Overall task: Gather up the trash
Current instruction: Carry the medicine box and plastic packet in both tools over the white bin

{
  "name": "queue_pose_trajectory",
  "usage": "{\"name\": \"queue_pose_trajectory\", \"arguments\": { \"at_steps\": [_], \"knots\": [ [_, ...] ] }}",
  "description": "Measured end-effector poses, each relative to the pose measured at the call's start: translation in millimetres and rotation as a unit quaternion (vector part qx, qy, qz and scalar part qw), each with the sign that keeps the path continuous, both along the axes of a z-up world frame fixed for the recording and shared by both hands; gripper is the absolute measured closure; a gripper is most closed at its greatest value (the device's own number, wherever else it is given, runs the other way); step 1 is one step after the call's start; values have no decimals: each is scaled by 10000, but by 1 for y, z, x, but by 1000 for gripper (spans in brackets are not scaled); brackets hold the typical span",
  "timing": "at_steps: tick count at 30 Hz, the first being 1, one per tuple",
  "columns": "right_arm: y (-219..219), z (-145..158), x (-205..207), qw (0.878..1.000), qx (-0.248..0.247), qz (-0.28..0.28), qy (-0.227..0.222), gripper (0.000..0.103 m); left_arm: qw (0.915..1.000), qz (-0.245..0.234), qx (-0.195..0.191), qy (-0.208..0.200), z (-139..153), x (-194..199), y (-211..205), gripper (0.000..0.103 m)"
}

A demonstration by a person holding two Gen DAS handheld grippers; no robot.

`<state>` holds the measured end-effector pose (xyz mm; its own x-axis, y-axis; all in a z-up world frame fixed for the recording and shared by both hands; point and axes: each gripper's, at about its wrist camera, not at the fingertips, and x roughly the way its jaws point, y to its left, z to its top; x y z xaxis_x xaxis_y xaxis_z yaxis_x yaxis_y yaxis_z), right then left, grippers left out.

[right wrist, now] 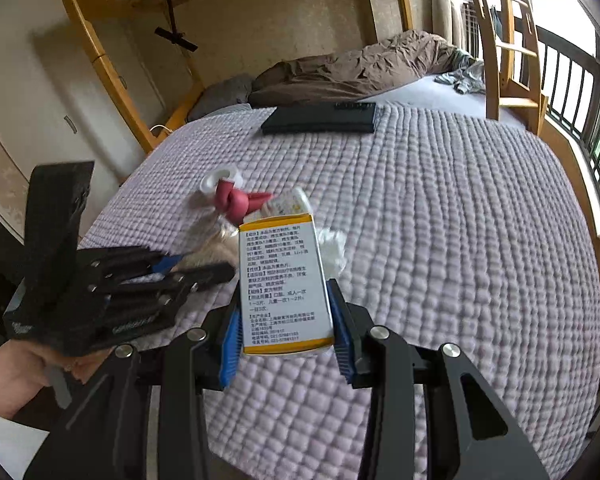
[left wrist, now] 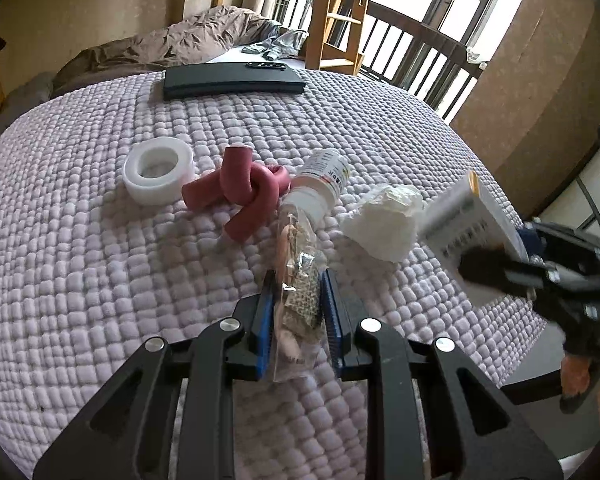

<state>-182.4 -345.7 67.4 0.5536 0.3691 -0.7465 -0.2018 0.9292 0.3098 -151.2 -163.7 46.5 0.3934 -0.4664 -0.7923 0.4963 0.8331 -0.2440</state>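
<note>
On a lilac quilted bed (left wrist: 100, 260), my left gripper (left wrist: 298, 280) is shut on a clear plastic bag (left wrist: 298, 300) with scraps inside. Beyond it lie a small white bottle (left wrist: 322, 180), a knotted pink foam tube (left wrist: 240, 190), a white tape roll (left wrist: 156, 170) and crumpled white paper (left wrist: 384, 216). My right gripper (right wrist: 286, 284) is shut on a white and yellow medicine box (right wrist: 282, 284), held above the quilt (right wrist: 460, 240). The box (left wrist: 460, 228) and right gripper (left wrist: 484, 268) also show at the right of the left wrist view. The left gripper (right wrist: 188, 266) appears at the left of the right wrist view.
A dark flat case (left wrist: 232, 80) lies at the far side of the quilt, with a brown duvet (left wrist: 172, 44) behind it. A wooden ladder (left wrist: 340, 12) and dark railing (left wrist: 432, 60) stand at the back right. A hand (right wrist: 24, 372) holds the left gripper.
</note>
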Motion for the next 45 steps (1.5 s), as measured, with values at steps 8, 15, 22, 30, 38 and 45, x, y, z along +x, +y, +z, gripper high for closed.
{"name": "queue_pose_trajectory", "arguments": {
  "at_steps": [8,15,22,30,38,45],
  "knots": [
    [3,-4,-15,9999,20,-63,95,65,9999,-52,-51,-97,7,-5,0,82],
    [8,-5,-30,9999,-6,-53,152,65,9998,29,-83,-166,20,-17,13,82],
    [19,-10,-47,9997,-103,-49,237,65,9997,94,134,-197,21,-38,24,82],
    [19,-9,-62,9996,-40,-71,255,65,9997,114,182,-141,20,-59,35,82],
    [23,-6,-77,9997,-57,-15,243,65,9997,75,186,-136,20,-80,41,82],
    [24,-2,-88,9996,-112,34,240,65,9996,44,265,-118,21,-97,48,82]
  ]
}}
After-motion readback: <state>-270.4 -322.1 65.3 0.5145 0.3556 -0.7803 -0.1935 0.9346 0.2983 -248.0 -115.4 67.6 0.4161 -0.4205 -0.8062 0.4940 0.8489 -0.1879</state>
